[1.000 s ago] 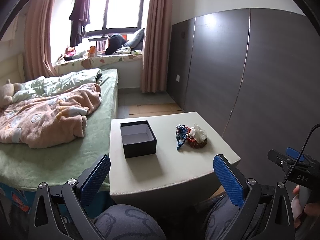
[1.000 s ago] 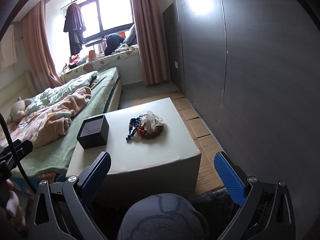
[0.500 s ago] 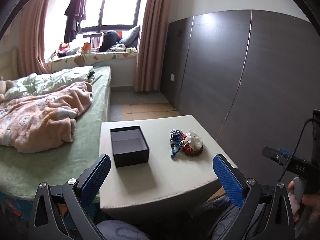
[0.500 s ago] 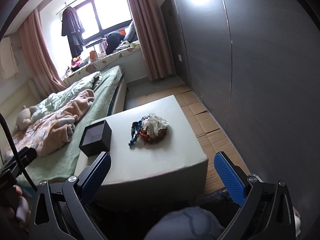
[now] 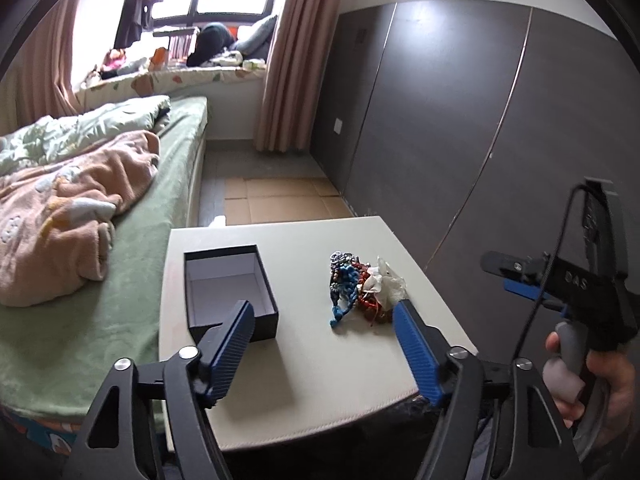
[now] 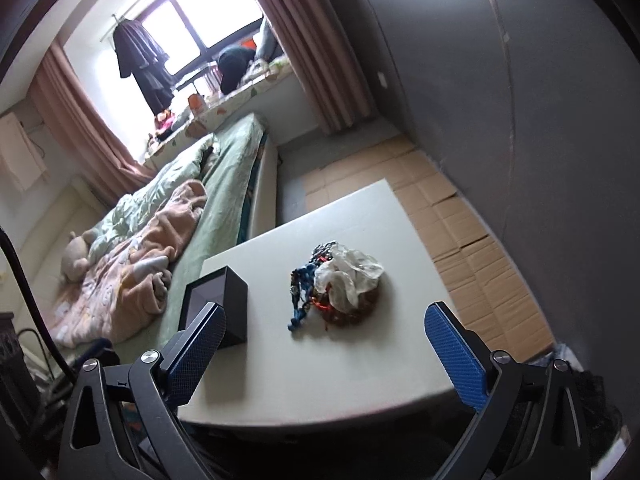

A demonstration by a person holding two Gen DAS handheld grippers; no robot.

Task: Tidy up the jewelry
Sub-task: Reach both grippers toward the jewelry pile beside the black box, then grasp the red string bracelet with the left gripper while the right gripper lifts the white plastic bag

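Note:
A pile of jewelry (image 5: 362,288), blue, red and brown beaded strands with a crumpled white piece on top, lies on the pale table (image 5: 312,392). An open black box (image 5: 230,292) with a pale empty inside stands to its left. My left gripper (image 5: 322,316) is open and empty, above the table's near part between box and pile. My right gripper (image 6: 322,320) is open and empty, just short of the pile (image 6: 336,284); the box (image 6: 218,306) is by its left finger. The right gripper also shows in the left wrist view (image 5: 560,280).
A bed with a green sheet and pink blanket (image 5: 80,216) runs along the table's left side. A dark panelled wall (image 5: 460,120) stands to the right. Cardboard sheets (image 6: 460,216) cover the floor beyond the table. A window sill with clutter (image 5: 192,56) lies far back.
Both grippers have moved forward and down toward the table; box and pile look larger and closer. The right wrist view has tilted. Both grippers stay open and empty.

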